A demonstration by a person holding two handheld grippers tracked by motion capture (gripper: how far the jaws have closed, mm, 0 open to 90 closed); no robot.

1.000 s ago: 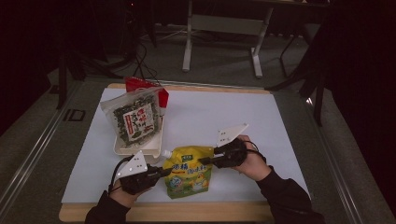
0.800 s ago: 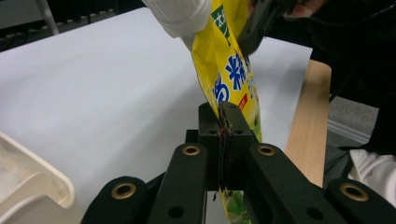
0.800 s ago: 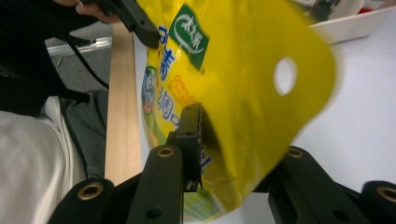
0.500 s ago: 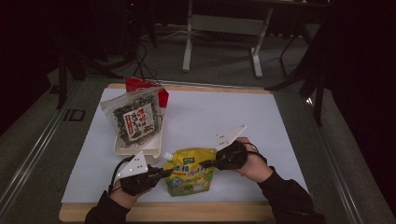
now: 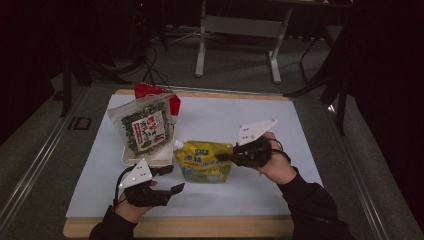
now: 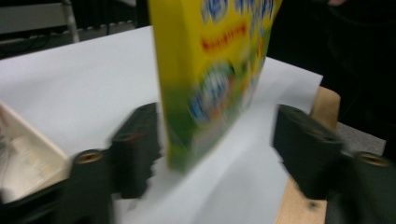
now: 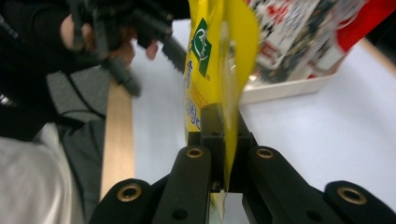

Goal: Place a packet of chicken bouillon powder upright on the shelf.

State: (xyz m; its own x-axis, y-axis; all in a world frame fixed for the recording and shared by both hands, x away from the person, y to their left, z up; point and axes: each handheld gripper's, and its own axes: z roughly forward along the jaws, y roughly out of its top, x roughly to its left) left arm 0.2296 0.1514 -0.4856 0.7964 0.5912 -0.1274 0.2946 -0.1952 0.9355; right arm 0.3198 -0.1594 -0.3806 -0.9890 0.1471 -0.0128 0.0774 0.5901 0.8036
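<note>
High view: yellow pouch (image 5: 205, 161) lies near the table's front edge, just beside the white tray (image 5: 131, 159).
Right tool (image 5: 226, 157): jaws clamped on the pouch's right edge.
Left tool (image 5: 172, 180): jaws wide, holding nothing, pouch between them but untouched in the left gripper view.
Tray contents: seaweed packet (image 5: 144, 127), leaning; red packet (image 5: 150, 92) behind.
Risk: single thin edge grip; pouch may swing, slip or knock the leaning packet.

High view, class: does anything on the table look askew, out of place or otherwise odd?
Yes. The seaweed packet stands tilted in the white tray, far too big to lie inside, with a red packet behind it. The yellow spout pouch is held only at one edge by the right gripper.
</note>
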